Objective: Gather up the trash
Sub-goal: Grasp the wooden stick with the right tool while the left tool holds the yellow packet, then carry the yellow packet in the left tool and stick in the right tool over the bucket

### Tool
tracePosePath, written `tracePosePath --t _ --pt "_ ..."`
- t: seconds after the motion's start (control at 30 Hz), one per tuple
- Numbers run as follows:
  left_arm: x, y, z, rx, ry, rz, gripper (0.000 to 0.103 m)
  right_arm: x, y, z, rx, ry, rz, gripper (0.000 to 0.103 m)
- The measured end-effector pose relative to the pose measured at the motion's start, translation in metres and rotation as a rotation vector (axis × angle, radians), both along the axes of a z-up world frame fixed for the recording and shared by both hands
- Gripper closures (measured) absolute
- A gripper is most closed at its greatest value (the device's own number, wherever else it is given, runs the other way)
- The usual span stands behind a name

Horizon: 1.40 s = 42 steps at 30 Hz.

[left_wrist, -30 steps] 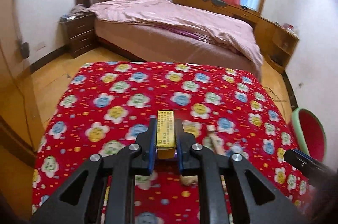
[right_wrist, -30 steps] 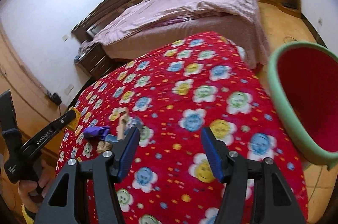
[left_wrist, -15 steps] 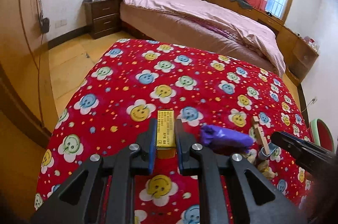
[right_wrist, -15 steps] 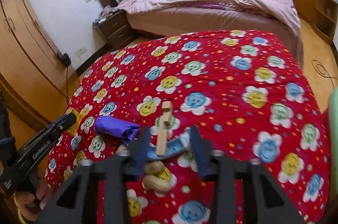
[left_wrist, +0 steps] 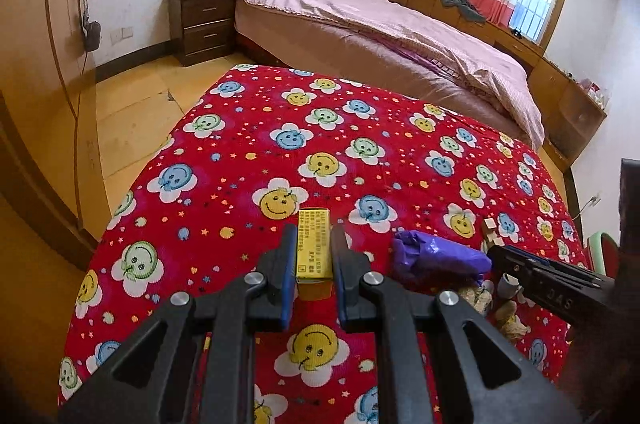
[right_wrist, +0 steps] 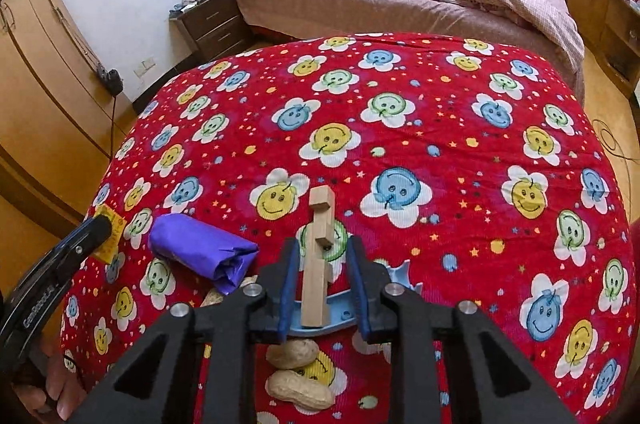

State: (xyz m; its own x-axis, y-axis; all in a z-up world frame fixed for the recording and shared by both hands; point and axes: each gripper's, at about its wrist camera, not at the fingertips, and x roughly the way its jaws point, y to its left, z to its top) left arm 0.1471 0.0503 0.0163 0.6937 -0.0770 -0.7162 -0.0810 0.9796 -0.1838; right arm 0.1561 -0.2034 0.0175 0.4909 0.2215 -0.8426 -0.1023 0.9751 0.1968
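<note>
My left gripper (left_wrist: 313, 244) is shut on a small yellow box (left_wrist: 314, 251) and holds it over the red smiley-flower cloth (left_wrist: 280, 151). My right gripper (right_wrist: 323, 256) has its jaws narrowed around a notched wooden piece (right_wrist: 318, 260) that lies across a light blue plastic piece (right_wrist: 344, 312); whether the pads press it I cannot tell. A crumpled purple wrapper (right_wrist: 200, 250) lies just left of the right gripper and also shows in the left wrist view (left_wrist: 436, 256). Peanuts (right_wrist: 300, 370) lie under the right gripper. The left gripper with the yellow box (right_wrist: 108, 232) shows at far left.
A green bin with a red inside (left_wrist: 600, 252) stands off the table's right edge. A bed with pink bedding (left_wrist: 380, 23) lies beyond the table, a dark nightstand (left_wrist: 202, 19) beside it. Wooden wardrobes (right_wrist: 36, 83) line the left wall.
My right gripper swung from near the green bin to the trash pile and narrowed its jaws around the wooden piece. My left gripper turned left, still holding the yellow box.
</note>
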Motion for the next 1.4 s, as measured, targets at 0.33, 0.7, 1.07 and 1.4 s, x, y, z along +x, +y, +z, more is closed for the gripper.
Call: tracePosePath --t 0.33,0.7,1.07,1.4 --pt "-0.016 -0.013 0.009 -0.007 -0.016 -0.039 0.087 -0.008 -0.02 0.005 0.097 -0.021 -0.045 0.09" --pt "-0.033 -0.029 0.021 -0.026 -0.033 -0.083 0.087 -0.058 -0.049 0.047 0.192 -0.136 -0.108 0.09" --pt "-0.047 -0.055 0.038 -0.034 -0.054 -0.15 0.087 -0.102 -0.085 0.07 0.241 -0.203 -0.168 0.09" --pt "-0.054 -0.078 0.047 -0.072 -0.048 -0.219 0.087 -0.135 -0.122 0.079 0.257 -0.243 -0.245 0.09"
